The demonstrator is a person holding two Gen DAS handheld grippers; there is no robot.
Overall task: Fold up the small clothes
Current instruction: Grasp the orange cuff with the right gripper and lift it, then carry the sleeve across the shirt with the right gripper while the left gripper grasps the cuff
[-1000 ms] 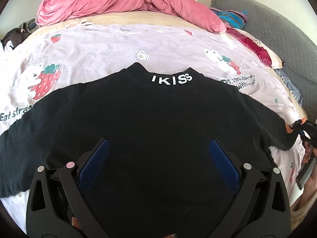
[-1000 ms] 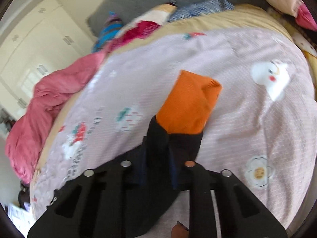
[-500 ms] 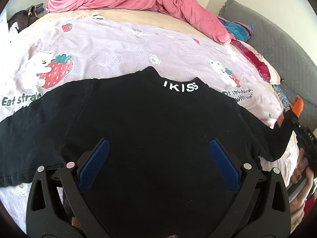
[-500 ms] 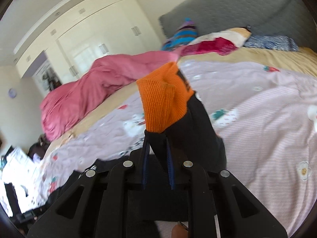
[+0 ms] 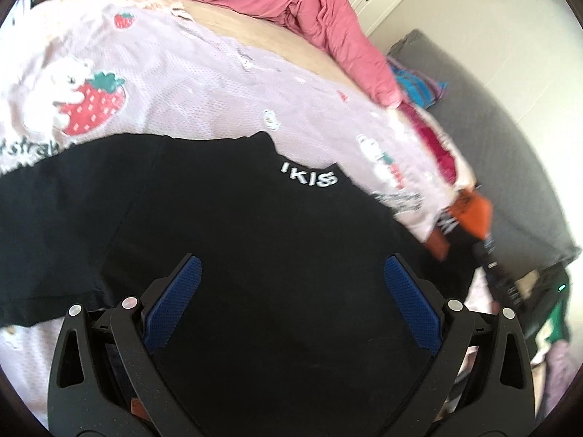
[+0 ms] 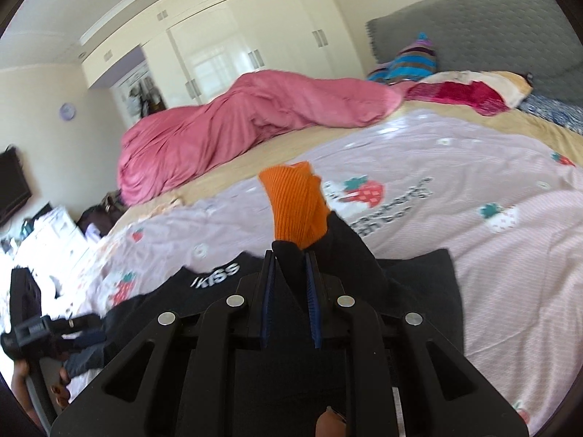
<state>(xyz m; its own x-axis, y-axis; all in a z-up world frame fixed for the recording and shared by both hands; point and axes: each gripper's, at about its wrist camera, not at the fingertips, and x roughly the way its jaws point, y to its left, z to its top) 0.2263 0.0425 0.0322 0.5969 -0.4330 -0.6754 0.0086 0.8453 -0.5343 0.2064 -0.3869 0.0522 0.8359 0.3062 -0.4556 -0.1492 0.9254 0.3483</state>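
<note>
A black T-shirt (image 5: 226,225) with white collar lettering lies spread on the lilac strawberry-print sheet (image 5: 175,83). My left gripper (image 5: 289,276) is open and hovers over the shirt's body, holding nothing. My right gripper (image 6: 289,273) is shut on the shirt's right sleeve (image 6: 349,255), which ends in an orange cuff (image 6: 297,204), and holds it lifted above the bed. In the left wrist view the cuff (image 5: 473,215) and the right gripper (image 5: 488,258) show at the right edge. The shirt collar (image 6: 215,275) shows in the right wrist view.
A pink duvet (image 6: 247,120) is heaped at the far side of the bed. Pillows and a striped cloth (image 6: 408,62) lie by the grey headboard (image 6: 492,25). White wardrobes (image 6: 233,40) stand behind. Clutter sits on the floor at the left (image 6: 47,233).
My right gripper has lifted the orange-cuffed sleeve and swung it up and inward over the shirt. My left gripper stays open and has drifted left over the shirt.
</note>
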